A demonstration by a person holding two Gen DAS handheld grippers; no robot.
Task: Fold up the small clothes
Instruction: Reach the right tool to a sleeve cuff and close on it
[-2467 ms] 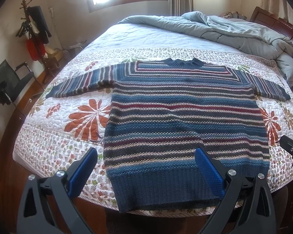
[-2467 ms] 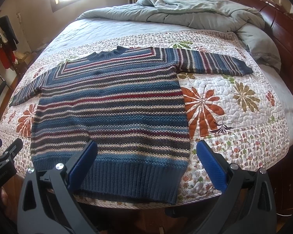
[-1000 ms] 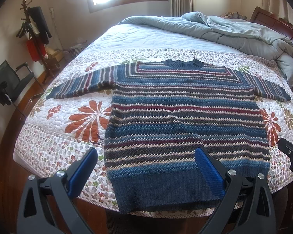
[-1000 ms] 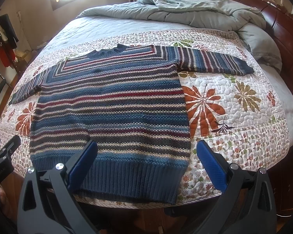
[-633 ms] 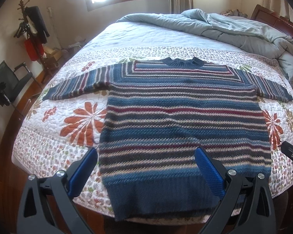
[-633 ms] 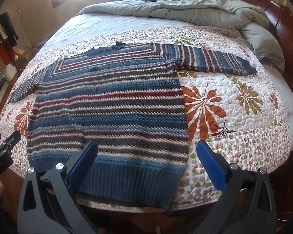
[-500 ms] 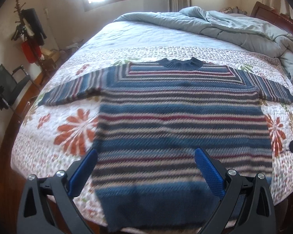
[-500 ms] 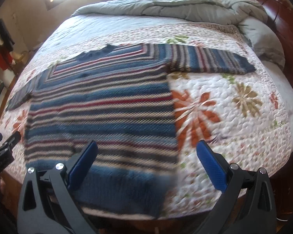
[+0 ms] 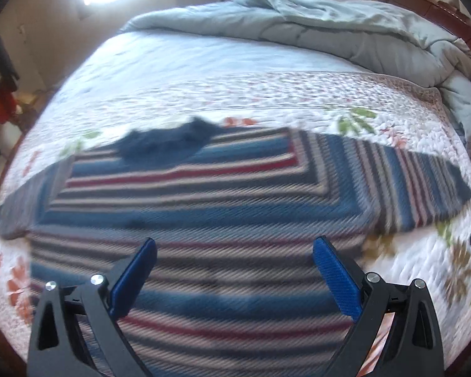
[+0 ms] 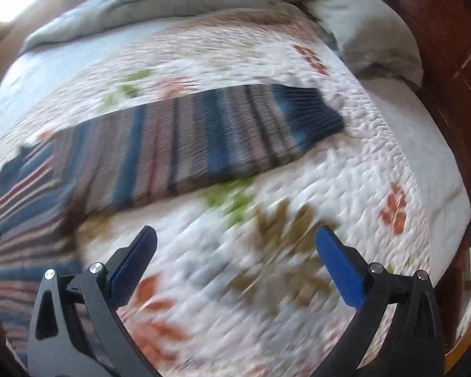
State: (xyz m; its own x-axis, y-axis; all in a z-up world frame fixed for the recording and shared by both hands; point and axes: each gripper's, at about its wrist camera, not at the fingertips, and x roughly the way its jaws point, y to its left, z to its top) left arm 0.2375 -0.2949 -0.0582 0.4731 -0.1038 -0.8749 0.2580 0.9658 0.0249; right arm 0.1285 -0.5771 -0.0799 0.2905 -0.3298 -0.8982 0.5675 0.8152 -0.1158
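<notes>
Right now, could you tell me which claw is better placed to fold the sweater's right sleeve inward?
Probably the right claw: it is open over the quilt, facing the right sleeve. The left claw, also open, faces the sweater's body.

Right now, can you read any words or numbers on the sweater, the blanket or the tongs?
None can be read.
Striped sweater: only stripes, no label showing.
Flowered quilt: just leaves and flowers, blurred.
Left tongs and right tongs: no markings visible.
</notes>
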